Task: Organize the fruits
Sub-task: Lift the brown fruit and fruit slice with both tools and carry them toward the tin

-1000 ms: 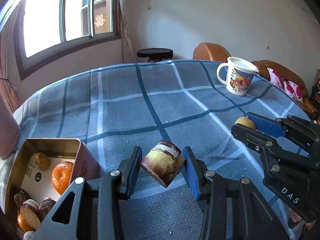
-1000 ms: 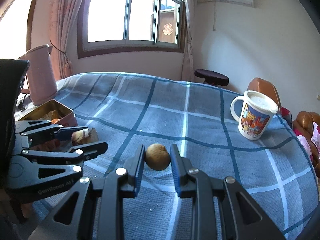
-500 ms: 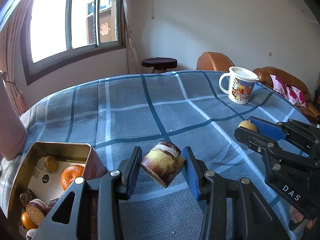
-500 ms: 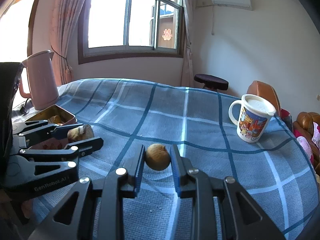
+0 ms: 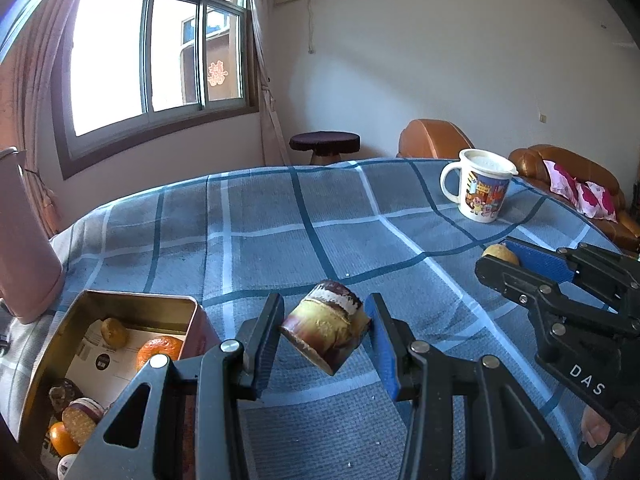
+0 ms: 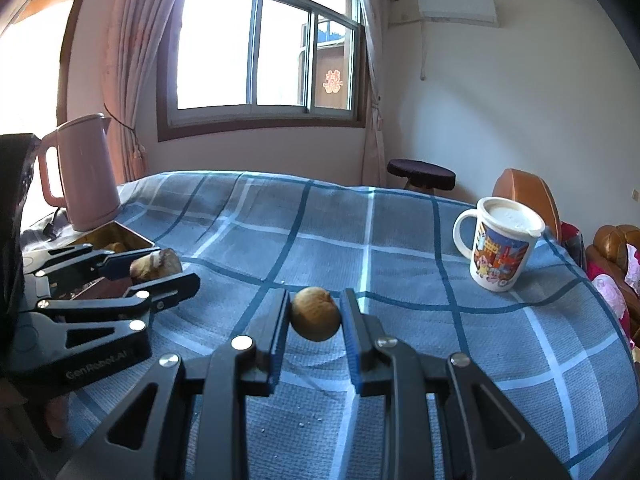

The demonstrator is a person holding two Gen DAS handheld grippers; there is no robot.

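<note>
By the table's left edge sits the open tin [image 5: 52, 344] holding fruit. Beside it, the left gripper [image 5: 325, 330] clamps a cut purple-skinned chunk [image 5: 325, 332] above the checked cloth [image 5: 280, 220]. To the right, the right gripper [image 6: 315, 316] pinches a small brown round fruit [image 6: 315, 314].

The left claw [image 5: 325, 334] grips a cut fruit chunk [image 5: 326, 330], possibly banana stem.

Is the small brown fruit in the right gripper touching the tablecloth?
Apart. The right wrist view shows the brown fruit clamped between the right gripper pads, with tablecloth visible beneath it.
</note>
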